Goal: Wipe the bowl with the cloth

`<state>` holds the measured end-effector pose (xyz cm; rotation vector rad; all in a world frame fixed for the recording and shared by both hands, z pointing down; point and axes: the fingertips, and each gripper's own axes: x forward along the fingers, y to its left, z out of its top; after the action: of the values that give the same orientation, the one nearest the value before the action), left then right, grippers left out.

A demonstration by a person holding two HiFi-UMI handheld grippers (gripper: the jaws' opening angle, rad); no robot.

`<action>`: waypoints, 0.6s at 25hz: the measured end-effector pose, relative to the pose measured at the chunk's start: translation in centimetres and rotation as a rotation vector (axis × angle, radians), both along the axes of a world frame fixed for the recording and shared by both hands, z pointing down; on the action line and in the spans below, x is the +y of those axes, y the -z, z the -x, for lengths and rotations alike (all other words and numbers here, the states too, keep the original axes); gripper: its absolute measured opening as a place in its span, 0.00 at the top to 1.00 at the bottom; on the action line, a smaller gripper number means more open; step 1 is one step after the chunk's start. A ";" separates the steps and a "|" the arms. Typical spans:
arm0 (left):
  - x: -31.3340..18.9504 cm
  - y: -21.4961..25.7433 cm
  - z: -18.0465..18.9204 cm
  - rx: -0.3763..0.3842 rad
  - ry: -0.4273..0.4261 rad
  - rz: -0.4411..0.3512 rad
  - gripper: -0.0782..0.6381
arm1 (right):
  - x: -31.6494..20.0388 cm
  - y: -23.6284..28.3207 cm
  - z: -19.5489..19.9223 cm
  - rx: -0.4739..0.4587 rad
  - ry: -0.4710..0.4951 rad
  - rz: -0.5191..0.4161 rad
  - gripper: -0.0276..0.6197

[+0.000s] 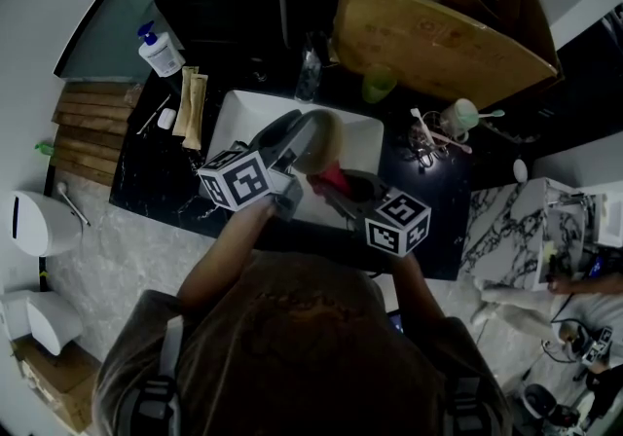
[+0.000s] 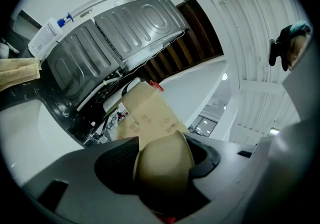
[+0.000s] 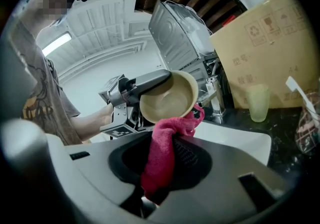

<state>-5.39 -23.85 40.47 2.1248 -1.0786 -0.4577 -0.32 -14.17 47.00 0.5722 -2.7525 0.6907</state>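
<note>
Over the white sink (image 1: 237, 119) my left gripper (image 1: 295, 139) is shut on the rim of a tan bowl (image 1: 325, 140), which it holds tilted on its side. From the left gripper view the bowl's outside (image 2: 167, 160) fills the gap between the jaws. My right gripper (image 1: 333, 193) is shut on a red cloth (image 1: 334, 177). In the right gripper view the cloth (image 3: 161, 160) hangs from between the jaws, and its top end touches the bowl's lower rim (image 3: 170, 99). The bowl's open side faces the right gripper (image 3: 167, 170).
The sink is set into a black counter (image 1: 146, 181). A pump bottle (image 1: 159, 53) and wooden utensils (image 1: 192, 103) lie to the left. A cardboard box (image 1: 438, 35), a green cup (image 1: 379, 84) and a utensil holder (image 1: 458, 118) stand behind and to the right.
</note>
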 end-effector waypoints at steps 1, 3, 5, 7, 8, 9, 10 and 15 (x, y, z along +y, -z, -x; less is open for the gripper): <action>0.0 0.0 0.0 0.004 0.002 0.001 0.58 | 0.1 0.1 0.1 -0.004 0.001 0.001 0.82; -0.1 0.1 0.0 0.012 0.007 0.002 0.58 | 0.3 0.3 0.3 -0.014 0.006 0.005 0.82; -0.1 0.1 0.0 0.017 0.010 0.003 0.58 | 0.6 0.4 0.7 -0.024 0.014 0.007 0.82; -0.2 0.1 0.1 0.022 0.011 0.004 0.58 | 0.9 0.5 1.1 -0.031 0.021 0.009 0.82; -0.2 0.1 0.1 0.024 0.012 0.006 0.58 | 1.0 0.5 1.3 -0.035 0.025 0.009 0.82; -0.2 0.1 0.2 0.026 0.013 0.006 0.58 | 1.1 0.6 1.4 -0.038 0.028 0.010 0.82; -0.3 0.1 0.2 0.026 0.014 0.006 0.58 | 1.2 0.7 1.6 -0.041 0.032 0.010 0.82; -0.3 -0.1 0.1 0.029 0.014 0.013 0.58 | 1.8 0.9 2.3 -0.050 0.056 0.009 0.82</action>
<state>-5.50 -24.14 40.56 2.0942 -1.0780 -0.4847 -2.58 -12.38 46.06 0.4806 -2.7985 0.7142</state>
